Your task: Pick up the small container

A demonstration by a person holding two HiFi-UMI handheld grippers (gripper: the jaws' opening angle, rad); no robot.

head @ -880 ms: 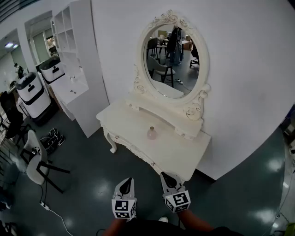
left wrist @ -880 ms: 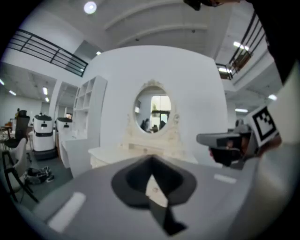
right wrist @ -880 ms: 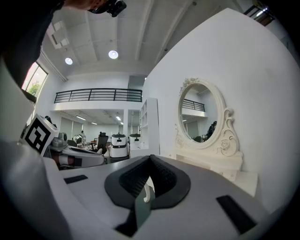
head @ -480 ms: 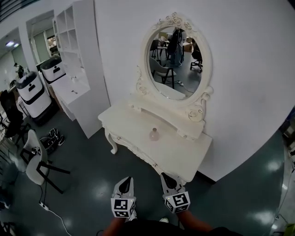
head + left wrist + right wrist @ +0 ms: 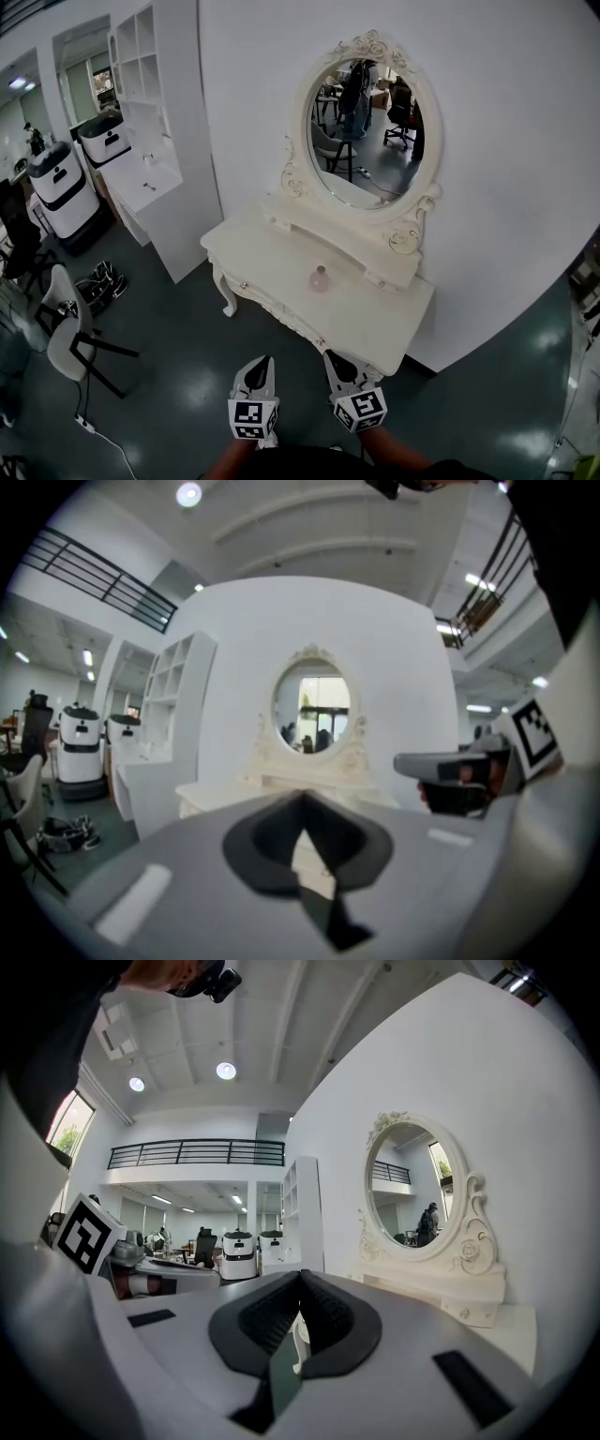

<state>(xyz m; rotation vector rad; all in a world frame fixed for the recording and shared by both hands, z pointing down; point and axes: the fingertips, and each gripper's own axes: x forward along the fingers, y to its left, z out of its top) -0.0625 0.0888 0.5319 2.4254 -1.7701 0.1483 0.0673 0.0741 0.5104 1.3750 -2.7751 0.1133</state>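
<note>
While the small container [image 5: 320, 278] stands mid-top on the white dressing table [image 5: 267, 255], below the oval mirror [image 5: 366, 131], the left gripper [image 5: 260, 364] and right gripper [image 5: 336, 360] hover well short, over the dark glossy floor [image 5: 178, 375], jaws pressed together on nothing.

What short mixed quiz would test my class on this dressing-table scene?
1. True or false: the small container stands untouched on the table.
2. The right gripper is: A) shut and empty, B) shut on the container, C) wide open.
3. Fill the gap: an oval ____ rises behind the table.
Key: 1 true; 2 A; 3 mirror.
</note>
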